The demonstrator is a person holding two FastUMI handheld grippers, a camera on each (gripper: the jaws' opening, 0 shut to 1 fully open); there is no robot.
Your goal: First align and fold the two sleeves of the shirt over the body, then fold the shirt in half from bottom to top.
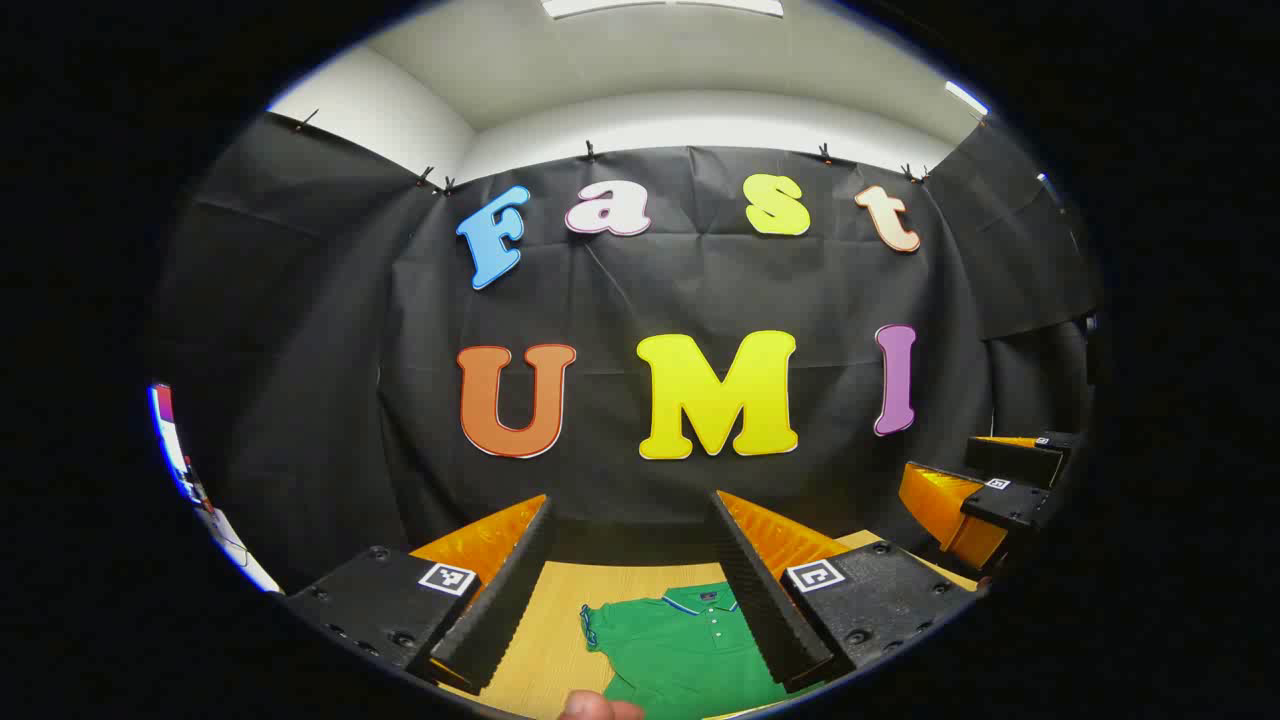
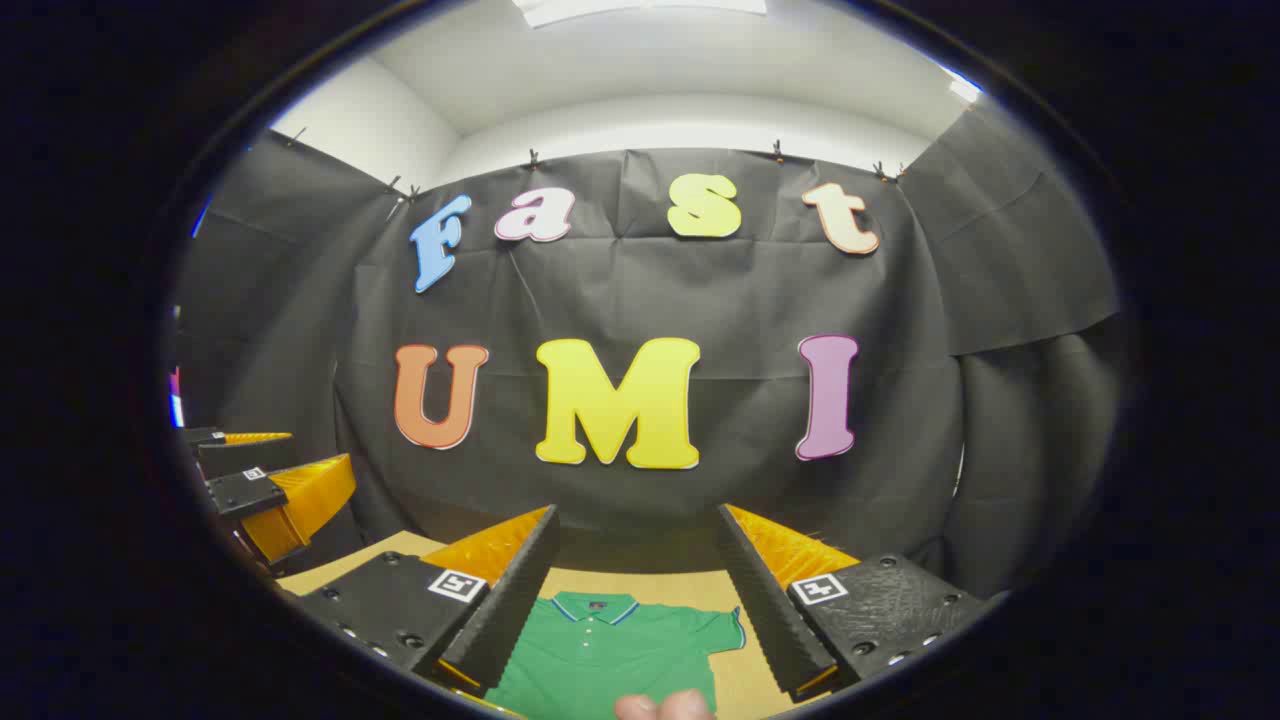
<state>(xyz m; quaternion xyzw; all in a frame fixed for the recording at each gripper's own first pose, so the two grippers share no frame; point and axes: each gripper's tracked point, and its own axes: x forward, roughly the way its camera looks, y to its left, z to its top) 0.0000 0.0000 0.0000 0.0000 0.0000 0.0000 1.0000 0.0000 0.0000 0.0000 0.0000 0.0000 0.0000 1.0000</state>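
Left gripper stood wide open, raised above the table, nothing between its fingers. Between them, below, lay the green shirt, collar toward the far wall, one short sleeve spread out on its left side with bare wood beyond it up to the table's far edge. A fingertip showed at the bottom edge of the left gripper view.

Right gripper was likewise spread wide and held nothing, also well above the tabletop. In its view the shirt lay flat, collar at the far side, a short sleeve extended to the right, bare wood beyond the sleeve and behind the collar. The two grippers hung side by side, apart; each appeared at the edge of the other's view.
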